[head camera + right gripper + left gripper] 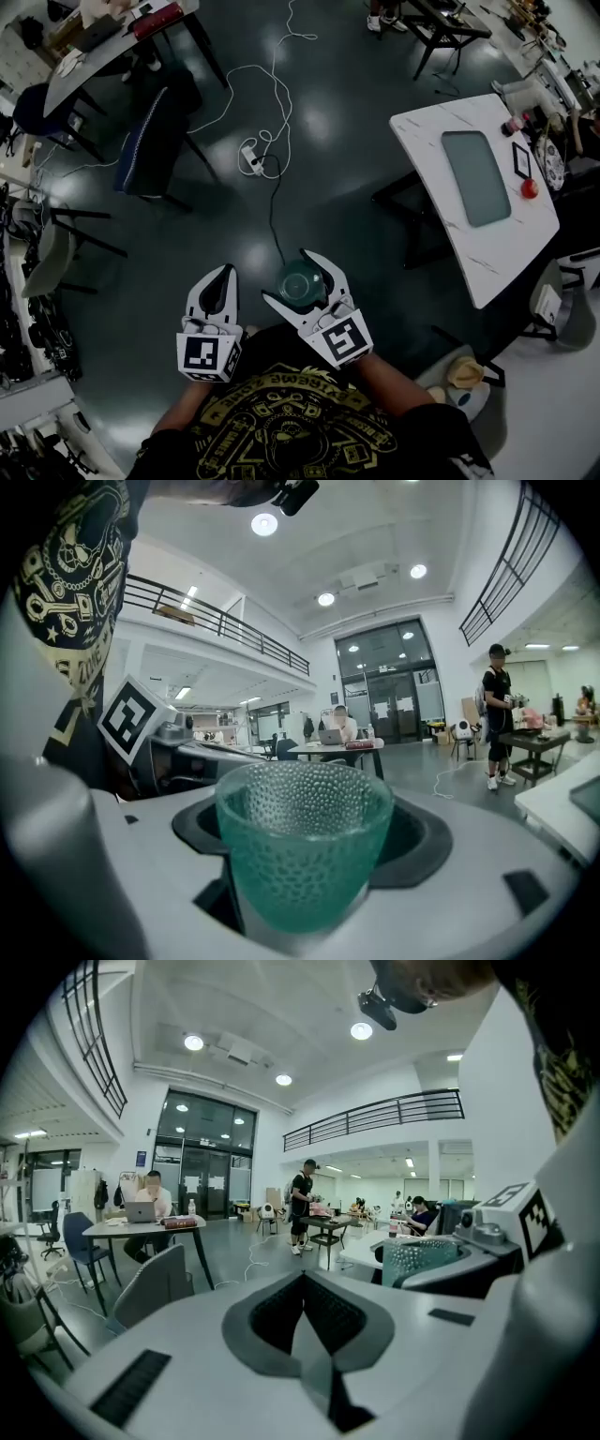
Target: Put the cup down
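Grips a translucent green, dimple-textured glass cup (305, 846) in the right gripper (284, 275). Jaws spread wide, one black pad (417, 841) pressed against each side of the cup wall. Carries the cup upright, mouth up, clear of any surface, above the dark glossy floor (356, 84) and just ahead of the torso in the black shirt with gold print (281, 422).

Holds the left gripper (225, 272) just beside the right gripper, at its left in the head view, apart from it. Left jaws clenched together: ribbed black pads (277, 1312) meeting tip to tip, nothing between them. Square-marker cubes of both grippers at the ends nearest the body.

Well apart from the cup, up and to the right in the head view: a white marble-pattern table (441, 131). Bears a grey-green rectangular inset panel (476, 176), a small red round object (530, 187) and a black-framed square item (521, 161) toward its right edge.

On the floor ahead of the grippers: a white cable (290, 103) running to a white power strip (253, 159). To the left of that: a dark blue chair (145, 155).

In the left gripper view, far across the hall: tall glass doors (202, 1171), a black balcony railing (375, 1115), a standing person in dark clothes (302, 1204) and a seated person behind a laptop (150, 1199).
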Demonstrator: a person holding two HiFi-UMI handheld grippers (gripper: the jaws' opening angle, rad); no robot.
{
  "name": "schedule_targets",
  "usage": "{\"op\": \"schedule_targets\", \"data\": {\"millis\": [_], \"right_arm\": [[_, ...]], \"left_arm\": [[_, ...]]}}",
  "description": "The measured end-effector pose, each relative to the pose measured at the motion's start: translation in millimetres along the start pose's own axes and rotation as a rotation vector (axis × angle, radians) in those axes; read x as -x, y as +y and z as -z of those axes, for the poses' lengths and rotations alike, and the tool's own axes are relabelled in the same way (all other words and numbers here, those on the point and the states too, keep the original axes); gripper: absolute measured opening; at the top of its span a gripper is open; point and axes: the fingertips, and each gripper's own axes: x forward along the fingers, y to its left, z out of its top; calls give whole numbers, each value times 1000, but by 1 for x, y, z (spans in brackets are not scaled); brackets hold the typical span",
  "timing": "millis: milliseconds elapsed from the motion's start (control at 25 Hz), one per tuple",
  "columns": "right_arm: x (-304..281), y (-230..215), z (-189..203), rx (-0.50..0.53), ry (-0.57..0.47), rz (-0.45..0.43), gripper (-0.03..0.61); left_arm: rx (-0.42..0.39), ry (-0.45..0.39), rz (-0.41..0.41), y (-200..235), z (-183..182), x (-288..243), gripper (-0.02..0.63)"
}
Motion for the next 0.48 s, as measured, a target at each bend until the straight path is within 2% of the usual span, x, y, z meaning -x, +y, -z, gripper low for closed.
{"op": "schedule_targets", "data": {"millis": [360, 480], "right_arm": [[44, -67, 0, 4, 5, 90, 396], [57, -88, 1, -41, -50, 126, 396]], "left_arm": [[-80, 0, 93, -65, -28, -62, 11], [-102, -1, 121, -86, -36, -79, 11]]}}
